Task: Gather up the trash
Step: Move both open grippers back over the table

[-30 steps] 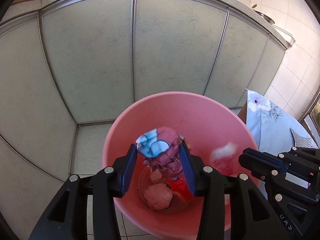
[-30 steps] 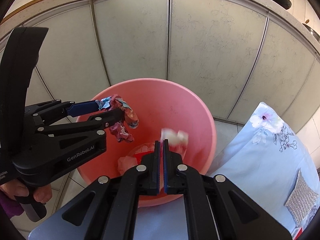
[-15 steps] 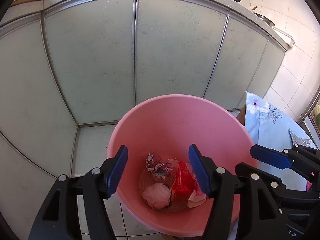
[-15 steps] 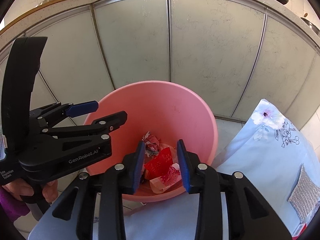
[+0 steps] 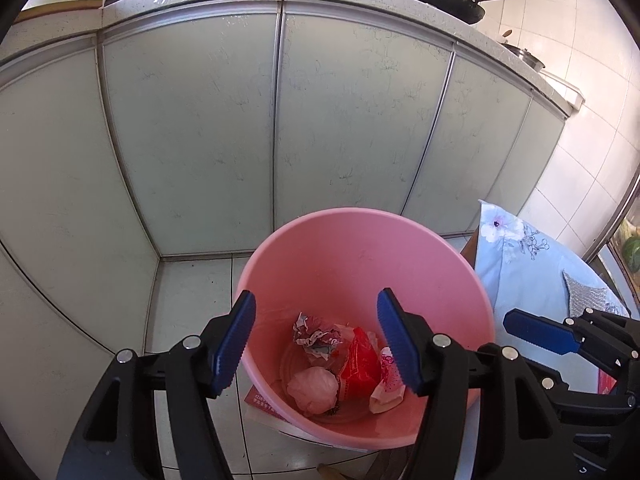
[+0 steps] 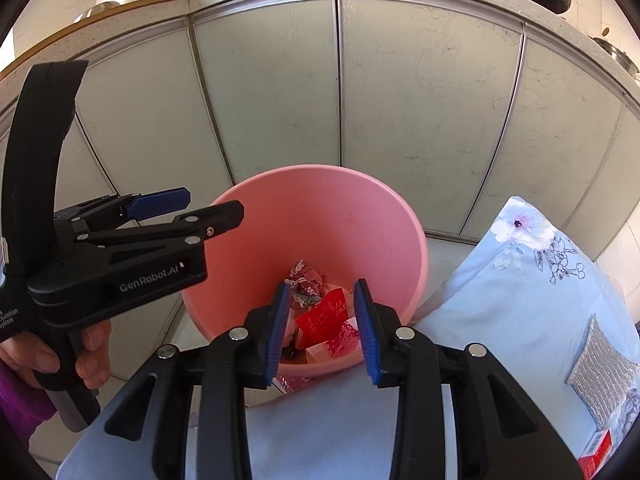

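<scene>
A pink bin [image 5: 360, 240] stands on the floor against the cabinets, seen from above in both wrist views. At its bottom lie a crumpled patterned wrapper [image 5: 316, 336], a red packet [image 5: 360, 360], a pink wad [image 5: 314, 390] and a white-and-red scrap [image 5: 386, 384]. My left gripper [image 5: 315, 298] hangs over the bin's near side, open wide with nothing between its blue pads. My right gripper [image 6: 322, 286] hovers over the bin's [image 6: 320, 208] near rim, partly open and empty. The left gripper [image 6: 212, 202] also shows at the left of the right wrist view, held by a hand [image 6: 92, 352].
Pale cabinet doors [image 5: 200, 140] rise right behind the bin, under a counter with pans [image 5: 444, 0]. A table under a light blue floral cloth [image 6: 520, 280] lies right of the bin, with a silver scouring pad [image 6: 600, 364] and a red box [image 6: 598, 448]. Tiled floor [image 5: 192, 300] lies to the left.
The left gripper, shut on a crumpled pink-and-blue wrapper, and the right, shut on a white scrap, both opened. Both pieces now lie in the bin. Both grippers drew back slightly.
</scene>
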Motion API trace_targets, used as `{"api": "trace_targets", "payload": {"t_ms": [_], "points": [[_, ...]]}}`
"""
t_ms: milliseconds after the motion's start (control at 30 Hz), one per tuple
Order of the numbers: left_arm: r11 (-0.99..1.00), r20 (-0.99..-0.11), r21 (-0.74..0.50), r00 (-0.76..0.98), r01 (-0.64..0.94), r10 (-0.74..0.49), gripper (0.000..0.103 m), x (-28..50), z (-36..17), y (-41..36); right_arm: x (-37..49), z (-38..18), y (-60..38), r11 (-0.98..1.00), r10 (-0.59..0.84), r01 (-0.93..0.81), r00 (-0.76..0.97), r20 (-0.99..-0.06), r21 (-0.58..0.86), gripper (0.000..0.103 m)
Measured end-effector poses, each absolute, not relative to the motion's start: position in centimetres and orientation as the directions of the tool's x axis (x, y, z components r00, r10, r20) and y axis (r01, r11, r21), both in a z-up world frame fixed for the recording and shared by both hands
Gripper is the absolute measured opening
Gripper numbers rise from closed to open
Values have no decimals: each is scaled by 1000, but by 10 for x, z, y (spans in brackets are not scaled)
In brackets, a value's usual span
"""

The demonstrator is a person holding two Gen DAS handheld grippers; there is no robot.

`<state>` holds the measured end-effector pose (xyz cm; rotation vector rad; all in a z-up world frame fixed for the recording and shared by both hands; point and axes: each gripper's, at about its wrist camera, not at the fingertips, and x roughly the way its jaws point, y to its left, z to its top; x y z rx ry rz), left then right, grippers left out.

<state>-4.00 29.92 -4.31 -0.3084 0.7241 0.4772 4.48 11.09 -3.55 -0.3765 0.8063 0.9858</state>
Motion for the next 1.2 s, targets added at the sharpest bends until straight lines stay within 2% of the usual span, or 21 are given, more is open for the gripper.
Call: {"api": "trace_targets", "payload": {"t_ms": [567,1200], "points": [[873,-642,-104,702,-477,307,62,-65,-6,276,30,0,51,585,638,-802,363,-680,121,34],[947,-591,-64,777,-316,219,62,-72,33,197,7,24,-56,650,671,-735,435,-600,195,34]]}}
